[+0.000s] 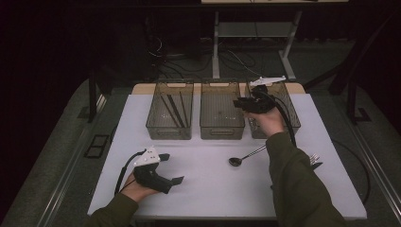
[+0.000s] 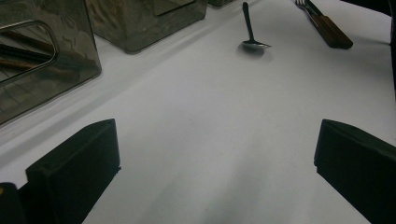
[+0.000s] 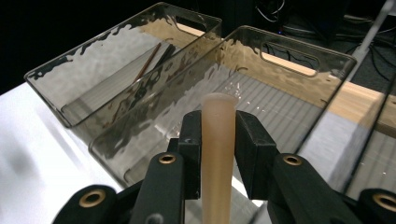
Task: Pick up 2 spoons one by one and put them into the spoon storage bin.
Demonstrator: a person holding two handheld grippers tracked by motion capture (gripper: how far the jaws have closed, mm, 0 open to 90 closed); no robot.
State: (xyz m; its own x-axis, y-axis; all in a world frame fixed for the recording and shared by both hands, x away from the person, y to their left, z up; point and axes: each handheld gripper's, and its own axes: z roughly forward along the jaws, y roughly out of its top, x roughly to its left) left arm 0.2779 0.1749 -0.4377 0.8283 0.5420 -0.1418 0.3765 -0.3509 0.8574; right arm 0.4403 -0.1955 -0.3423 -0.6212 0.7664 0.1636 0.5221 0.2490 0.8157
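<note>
White covers the bench (image 1: 213, 189), which takes up the middle and lower part of the high view. Three smoky see-through bins stand in a row along its far edge: the left bin (image 1: 169, 130) has dark sticks (image 1: 174, 109) lying in it, the middle bin (image 1: 222, 130) stands just beside it, and the right bin (image 1: 294, 118) sits upper right of centre, partly behind the person's right hand.

The right tool (image 1: 242, 104) hangs at upper centre of the high view, over the middle and right bins. In the right gripper view its jaws sit narrow, pressed on a tan handle (image 3: 217, 149) that stands upright between them at lower centre, with the middle bin's wall behind it.

The left tool (image 1: 171, 169) rests at lower left on the bench, its jaws wide with nothing between them.

A spoon (image 1: 246, 157) lies on the bench right of centre, bowl toward the left. A fork (image 2: 324, 25) lies near it, at upper right of the left gripper view.
</note>
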